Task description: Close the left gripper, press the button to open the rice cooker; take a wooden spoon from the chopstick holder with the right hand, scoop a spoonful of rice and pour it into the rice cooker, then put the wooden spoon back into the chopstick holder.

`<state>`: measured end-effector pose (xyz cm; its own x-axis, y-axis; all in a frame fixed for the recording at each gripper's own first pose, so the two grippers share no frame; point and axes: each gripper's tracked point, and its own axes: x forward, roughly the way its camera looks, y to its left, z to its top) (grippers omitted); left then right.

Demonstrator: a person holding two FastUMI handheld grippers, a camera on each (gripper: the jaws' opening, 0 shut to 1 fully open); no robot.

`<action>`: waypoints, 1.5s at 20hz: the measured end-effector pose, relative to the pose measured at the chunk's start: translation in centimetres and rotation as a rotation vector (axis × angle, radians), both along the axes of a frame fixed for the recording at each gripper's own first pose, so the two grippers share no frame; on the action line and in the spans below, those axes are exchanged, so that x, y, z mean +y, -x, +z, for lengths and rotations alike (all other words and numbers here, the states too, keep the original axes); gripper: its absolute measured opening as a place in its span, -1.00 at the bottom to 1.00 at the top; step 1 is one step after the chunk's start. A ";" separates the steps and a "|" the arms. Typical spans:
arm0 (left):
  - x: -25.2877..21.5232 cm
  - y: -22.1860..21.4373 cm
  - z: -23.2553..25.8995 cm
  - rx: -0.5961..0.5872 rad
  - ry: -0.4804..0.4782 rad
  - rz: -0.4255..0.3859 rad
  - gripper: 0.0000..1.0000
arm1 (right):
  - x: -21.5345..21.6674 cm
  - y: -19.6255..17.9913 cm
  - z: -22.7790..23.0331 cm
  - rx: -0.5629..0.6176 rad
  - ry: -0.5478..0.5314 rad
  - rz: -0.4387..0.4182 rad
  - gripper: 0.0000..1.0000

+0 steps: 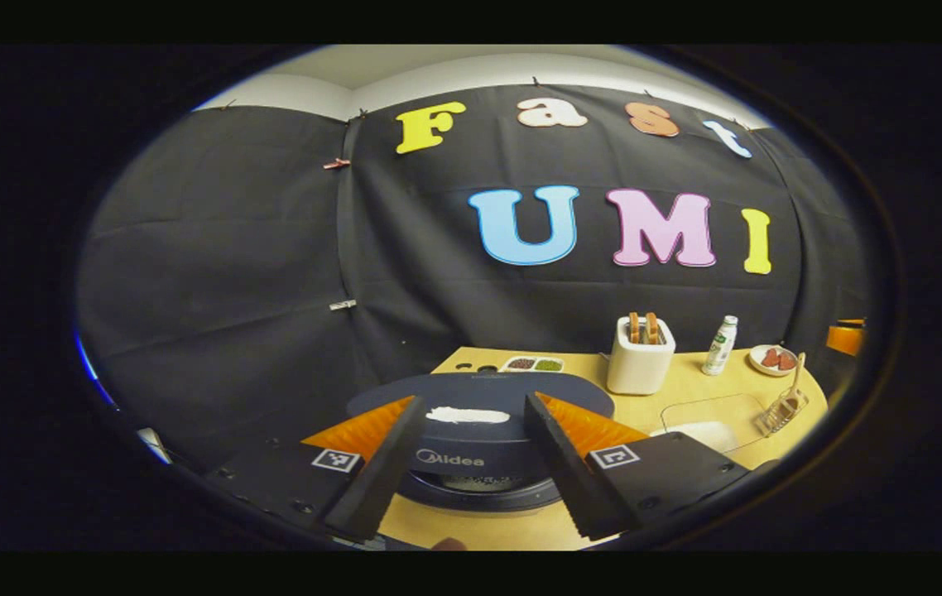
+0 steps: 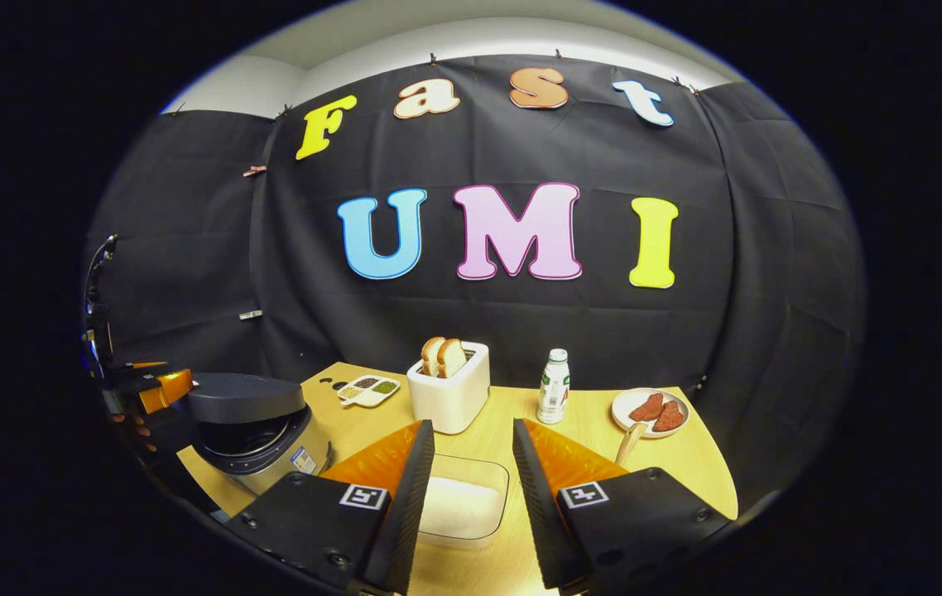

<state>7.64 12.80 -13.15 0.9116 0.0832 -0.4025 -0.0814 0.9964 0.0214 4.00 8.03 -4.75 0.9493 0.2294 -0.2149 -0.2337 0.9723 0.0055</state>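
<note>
the dark round rice cooker (image 2: pixel 252 426), lid ajar, sits at the yellow wooden table's (image 2: pixel 686 472) 9 o'clock edge, left gripper (image 1: pixel 471 472) and right gripper (image 2: pixel 471 497) jaws both wide apart, empty.

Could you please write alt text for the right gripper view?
The right tongs hang open above a clear container of white rice on a light wooden table. Behind stand a white toaster holding bread, a small white bottle and, at left, a dark rice cooker with its lid ajar.
</note>
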 end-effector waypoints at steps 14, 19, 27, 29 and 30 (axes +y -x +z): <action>-0.3 3.6 -5.2 0.052 0.010 0.042 0.72 | 1.2 1.2 -0.7 0.016 0.001 0.024 0.22; -0.7 4.4 -7.3 0.078 0.017 0.059 0.72 | 1.5 1.3 -1.0 0.021 0.000 0.028 0.22; -1.0 4.6 -7.8 0.054 0.018 0.065 0.72 | 1.9 1.2 -1.5 0.036 -0.005 0.029 0.22; -1.0 4.8 -7.8 0.041 0.007 0.061 0.72 | 2.2 1.2 -1.5 0.035 -0.007 0.033 0.22; -1.0 4.7 -7.8 0.034 0.007 0.061 0.72 | 2.3 1.2 -1.5 0.035 -0.007 0.036 0.22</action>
